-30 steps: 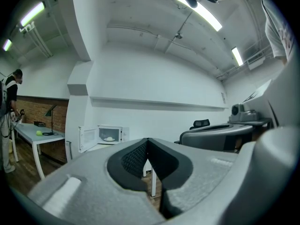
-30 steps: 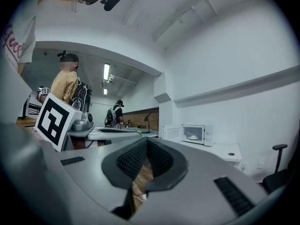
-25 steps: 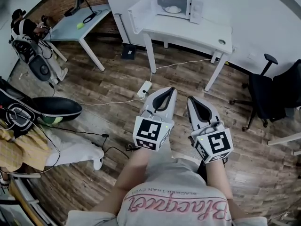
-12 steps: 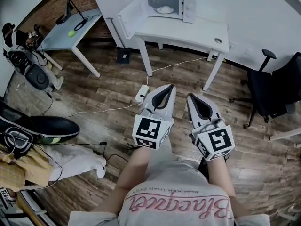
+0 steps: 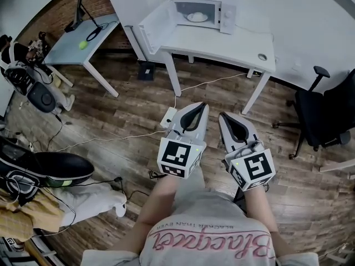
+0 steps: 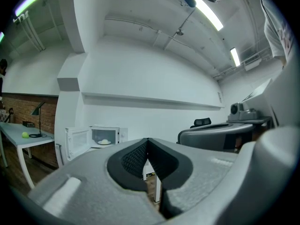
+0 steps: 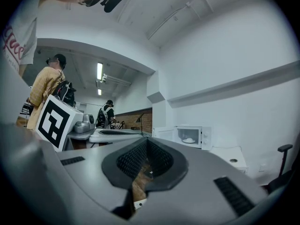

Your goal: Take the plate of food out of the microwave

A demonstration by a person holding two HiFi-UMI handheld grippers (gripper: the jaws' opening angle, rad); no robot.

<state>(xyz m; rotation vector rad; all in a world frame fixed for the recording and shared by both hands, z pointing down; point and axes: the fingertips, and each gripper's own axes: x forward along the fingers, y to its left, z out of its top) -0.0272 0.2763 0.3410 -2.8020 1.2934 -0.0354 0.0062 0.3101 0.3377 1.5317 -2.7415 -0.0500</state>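
Left tool [image 5: 198, 105] and right tool [image 5: 223, 116] both staying-free, pinched together, empty, hanging well apart from desk [image 5: 233, 42]. Plate of food [image 5: 197, 16] sitting inside open microwave [image 5: 227, 19]. Only right tool view catching person in yellow top [image 7: 42, 88].

plate [image 5: 197, 16] in microwave [image 5: 227, 17] too small to tell its food, office chair [image 5: 326, 114] cut by right edge, dark bundle [image 5: 58, 168] cropped at left edge, small green thing [image 5: 83, 45] on side worktop [image 5: 65, 49] unidentifiable
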